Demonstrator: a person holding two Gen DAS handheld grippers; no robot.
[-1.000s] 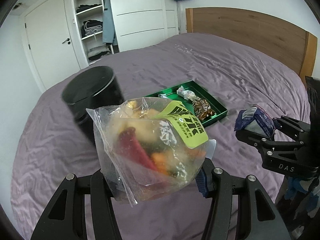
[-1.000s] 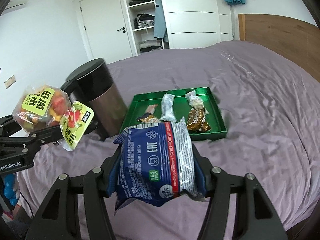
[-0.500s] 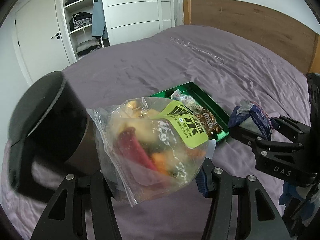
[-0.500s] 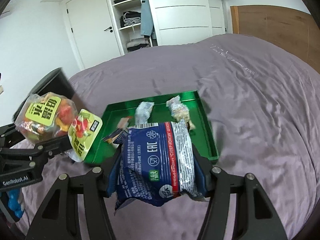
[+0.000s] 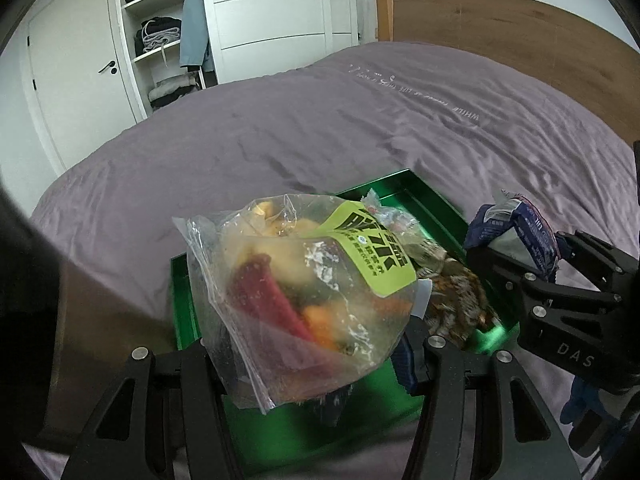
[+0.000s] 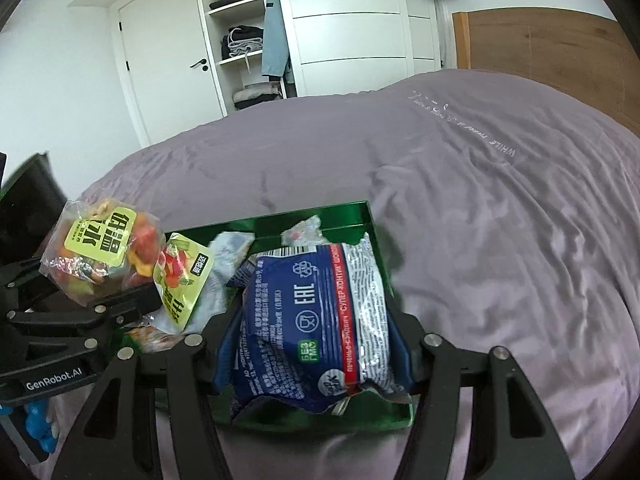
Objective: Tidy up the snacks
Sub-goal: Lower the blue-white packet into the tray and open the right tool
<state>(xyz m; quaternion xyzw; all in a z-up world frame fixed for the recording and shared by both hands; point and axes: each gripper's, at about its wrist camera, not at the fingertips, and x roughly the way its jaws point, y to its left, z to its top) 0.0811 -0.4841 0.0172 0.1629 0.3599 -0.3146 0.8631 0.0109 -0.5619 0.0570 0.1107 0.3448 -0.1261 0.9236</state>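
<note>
Green tray [image 6: 370,220] on purple bedspread [image 6: 500,208], black bin [image 6: 28,204] at left.

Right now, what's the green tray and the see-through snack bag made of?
The green tray looks like metal with a shiny coat: its walls mirror light. The see-through bag in the left gripper looks like thin clear plastic; it crinkles and glints.

Both tongs [image 5: 316,344] [image 6: 312,344] have carried their packets over the green tray [image 6: 372,216], seemingly lower.

Green tray [image 6: 370,220] on purple bed [image 6: 500,208].
</note>
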